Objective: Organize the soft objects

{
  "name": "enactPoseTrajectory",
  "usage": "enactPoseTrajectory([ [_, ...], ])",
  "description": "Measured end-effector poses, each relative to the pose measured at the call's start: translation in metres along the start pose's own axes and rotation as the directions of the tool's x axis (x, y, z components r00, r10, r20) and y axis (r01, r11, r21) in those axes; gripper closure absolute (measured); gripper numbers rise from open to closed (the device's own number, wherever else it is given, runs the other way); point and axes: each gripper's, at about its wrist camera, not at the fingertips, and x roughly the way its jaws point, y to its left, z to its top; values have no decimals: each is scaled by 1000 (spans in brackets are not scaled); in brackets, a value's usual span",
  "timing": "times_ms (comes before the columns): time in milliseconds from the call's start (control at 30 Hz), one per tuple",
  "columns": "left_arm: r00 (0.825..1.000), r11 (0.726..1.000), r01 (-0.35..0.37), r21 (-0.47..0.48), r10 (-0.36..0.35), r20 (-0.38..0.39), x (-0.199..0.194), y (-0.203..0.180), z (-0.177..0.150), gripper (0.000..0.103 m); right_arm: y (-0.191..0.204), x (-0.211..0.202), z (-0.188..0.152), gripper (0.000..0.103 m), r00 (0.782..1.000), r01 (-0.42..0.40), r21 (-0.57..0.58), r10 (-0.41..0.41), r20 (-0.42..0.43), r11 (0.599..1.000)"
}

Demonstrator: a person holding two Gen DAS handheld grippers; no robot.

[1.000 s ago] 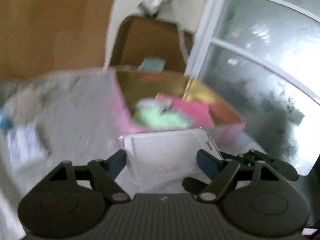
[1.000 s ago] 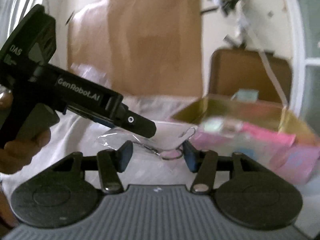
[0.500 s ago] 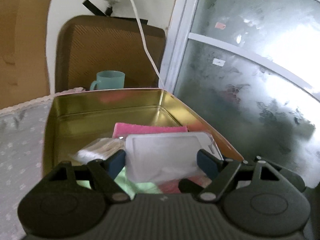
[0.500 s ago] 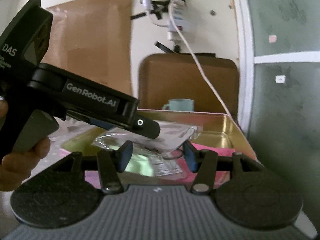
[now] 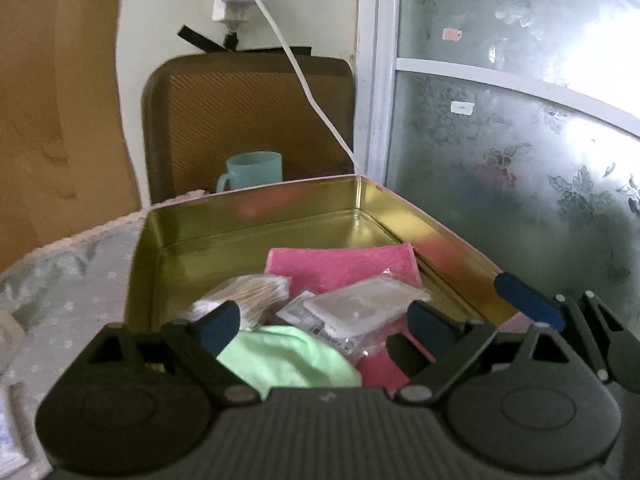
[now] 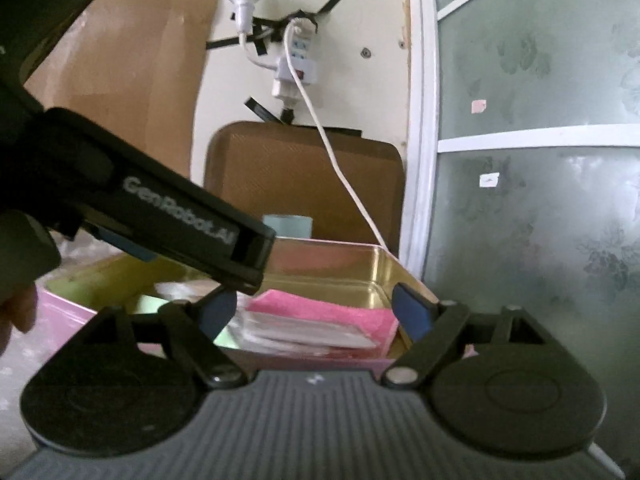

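Now both tools hang over the open tin box (image 5: pixel 256 216), whose gold inside fills the middle of the left wrist view. The left hand-held gripper (image 5: pixel 324 322) has its blue pads spread wide, with nothing pinched; its jaws have just been opening. Below and between them, in the box, lies the clear plastic packet (image 5: pixel 360 304), resting on the pink cloth (image 5: pixel 344 260). A green cloth (image 5: pixel 288 356) sits at the lower centre of that frame, and a bag of cotton swabs (image 5: pixel 248 292) lies just left of the packet.

The right hand-held gripper (image 6: pixel 316 312) is also spread apart and empty, its jaws likewise having just opened. In its view the packet (image 6: pixel 308 330) shows as a blur inside the box (image 6: pixel 360 268) between the pads, not touched by them. A teal mug (image 5: pixel 252 170) stands beyond the box, in front of a brown chair back (image 5: pixel 248 120). The box rests on a pale patterned table (image 5: pixel 72 280) cover.
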Motion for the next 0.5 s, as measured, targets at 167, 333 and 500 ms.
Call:
enactPoseTrajectory([
  [167, 999, 999, -47, 14, 46, 22, -30, 2, -7, 9, 14, -22, 3, 16, 999, -44, -3, 44, -8, 999],
  [333, 991, 993, -120, 0, 119, 58, -61, 20, -17, 5, 30, -38, 2, 16, 996, -85, -23, 84, -28, 996],
  [500, 980, 981, -187, -52, 190, 54, -81, 51, -32, 4, 45, -43, 0, 16, 989, -125, -2, 125, -77, 992],
])
